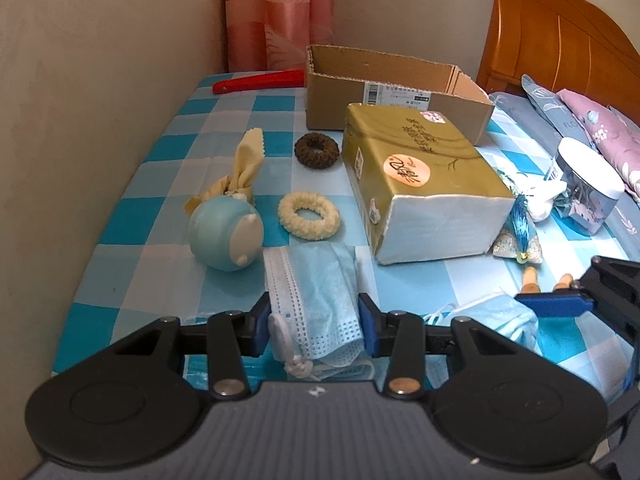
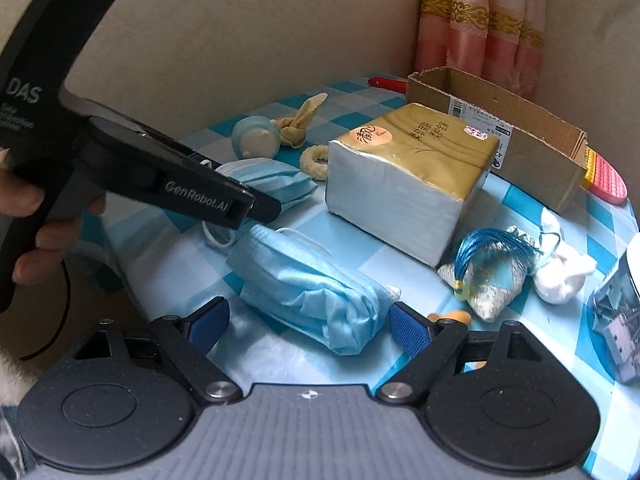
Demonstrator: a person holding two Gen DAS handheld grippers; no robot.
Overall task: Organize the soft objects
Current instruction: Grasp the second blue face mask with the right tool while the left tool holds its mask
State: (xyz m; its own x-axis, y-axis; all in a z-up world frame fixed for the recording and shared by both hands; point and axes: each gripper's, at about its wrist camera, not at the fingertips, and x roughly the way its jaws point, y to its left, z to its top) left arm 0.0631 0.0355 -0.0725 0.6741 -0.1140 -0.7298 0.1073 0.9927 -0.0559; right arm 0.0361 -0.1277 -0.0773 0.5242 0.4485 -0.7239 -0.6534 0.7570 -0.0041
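Note:
In the left wrist view my left gripper [image 1: 314, 326] has both blue pads pressed against a folded light-blue face mask [image 1: 316, 292] lying on the checked cloth. In the right wrist view my right gripper [image 2: 310, 322] is open, its fingers on either side of a second crumpled blue mask [image 2: 316, 292] without touching it. The left gripper's body [image 2: 180, 176] crosses the upper left of that view, over the first mask [image 2: 272, 186]. The second mask also shows in the left wrist view [image 1: 500, 316], beside my right gripper's blue finger [image 1: 554, 304].
An open cardboard box [image 1: 396, 88] stands at the back, a gold-wrapped tissue pack [image 1: 420, 176] in front of it. Brown [image 1: 317, 151] and cream [image 1: 309, 215] scrunchies, a teal round toy [image 1: 226, 236], a yellow cloth [image 1: 240, 172], a tasselled sachet [image 2: 488, 276] and a white pouch [image 2: 560, 276] lie around. The wall is on the left.

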